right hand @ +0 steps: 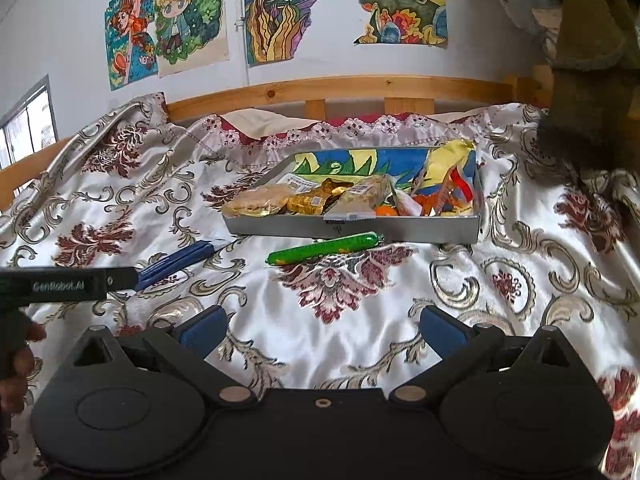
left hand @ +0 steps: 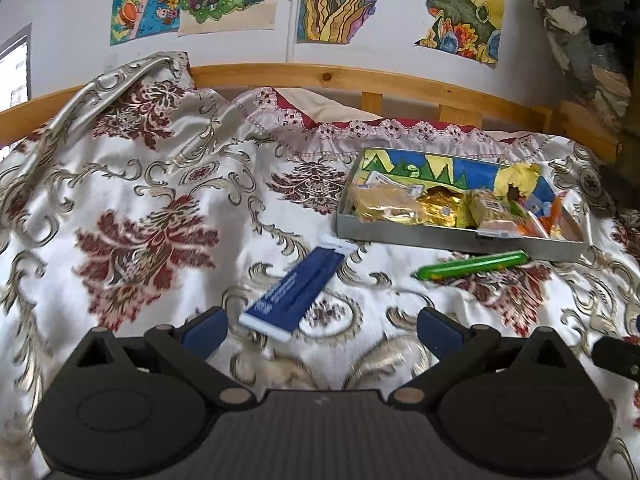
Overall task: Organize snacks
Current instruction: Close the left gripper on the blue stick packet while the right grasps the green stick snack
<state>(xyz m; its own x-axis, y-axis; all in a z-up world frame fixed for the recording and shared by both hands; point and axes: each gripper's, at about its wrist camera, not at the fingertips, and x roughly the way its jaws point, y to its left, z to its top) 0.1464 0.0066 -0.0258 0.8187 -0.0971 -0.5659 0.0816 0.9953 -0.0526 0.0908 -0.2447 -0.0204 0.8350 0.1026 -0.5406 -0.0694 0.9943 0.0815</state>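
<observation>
Hovering low over the patterned bedspread (right hand: 360,320), both grippers are spread wide and carrying nothing: the left gripper (left hand: 322,326) lines up on the blue packet (left hand: 294,290) lying just ahead of its fingertips, while the right gripper (right hand: 320,326) faces the green stick snack (right hand: 324,249). My read: we're at the gathering stage, two loose snacks left outside. Next call is for the left jaws to drop around that one blue packet and pinch its narrow sides. One green stick rests just in front of the grey tray (right hand: 280,229), close to its front wall. Beyond, one tray, already holding several wrapped snacks; I can't count them cleanly.
</observation>
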